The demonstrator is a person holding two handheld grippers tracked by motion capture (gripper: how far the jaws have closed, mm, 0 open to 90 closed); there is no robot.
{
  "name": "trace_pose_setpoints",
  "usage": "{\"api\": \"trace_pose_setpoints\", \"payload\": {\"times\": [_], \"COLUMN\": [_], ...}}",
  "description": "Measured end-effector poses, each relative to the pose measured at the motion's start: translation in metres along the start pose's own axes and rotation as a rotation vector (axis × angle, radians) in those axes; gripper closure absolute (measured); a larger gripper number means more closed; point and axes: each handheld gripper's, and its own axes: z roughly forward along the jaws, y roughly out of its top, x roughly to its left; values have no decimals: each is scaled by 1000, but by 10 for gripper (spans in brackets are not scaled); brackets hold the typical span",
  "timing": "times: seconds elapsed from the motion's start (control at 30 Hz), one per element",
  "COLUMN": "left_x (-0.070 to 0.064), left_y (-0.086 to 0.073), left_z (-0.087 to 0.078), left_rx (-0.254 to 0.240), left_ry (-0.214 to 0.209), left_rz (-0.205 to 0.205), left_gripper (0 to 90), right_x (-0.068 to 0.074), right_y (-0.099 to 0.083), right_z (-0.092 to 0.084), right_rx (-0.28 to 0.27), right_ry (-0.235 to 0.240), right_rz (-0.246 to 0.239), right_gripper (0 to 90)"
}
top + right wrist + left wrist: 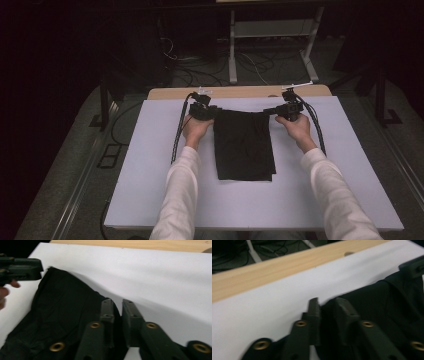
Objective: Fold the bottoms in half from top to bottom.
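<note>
- Left gripper (209, 112) sits at the far-left corner of the black cloth (245, 145), held in the person's left hand (194, 129), cable trailing back along the white sleeve (177, 195).
- In the left gripper view its jaws stand slightly apart, a narrow gap between the pads; the cloth edge runs into that gap, but whether the pads still press on it cannot be told.
- Black cloth lies folded on the white board (150, 175), roughly centred, long side running toward the person; near edge flat, far edge stretched between the two grippers and a bit rumpled.
- Wooden table edge (240, 92) shows beyond the board's far side.
- Right gripper (284, 111) sits at the far-right corner of the cloth, in the right hand (299, 128).
- In the right gripper view its jaws show a thin gap, with cloth lying at and under the left jaw; grip or release cannot be told.
</note>
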Motion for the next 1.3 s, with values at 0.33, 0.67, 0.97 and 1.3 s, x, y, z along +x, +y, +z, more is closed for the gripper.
{"api": "trace_pose_setpoints", "payload": {"times": [0.33, 0.67, 0.97, 1.3], "left_x": [10, 10, 3, -6], "left_y": [-5, -14, -22, -37], "left_z": [-13, -37, -56, -77], "left_rx": [0, -11, -32, -57], "left_ry": [-96, -112, -124, -124], "left_rz": [-76, -66, -37, -14], "left_gripper": [230, 0, 0, 0], "right_x": [0, 16, 24, 31], "right_y": [-1, -11, -22, -41], "right_z": [-7, -28, -46, -70], "right_rx": [-19, -45, -66, -96], "right_ry": [-27, -42, -43, -29], "right_rz": [-36, -93, -127, -159], "right_gripper": [198, 0, 0, 0]}}
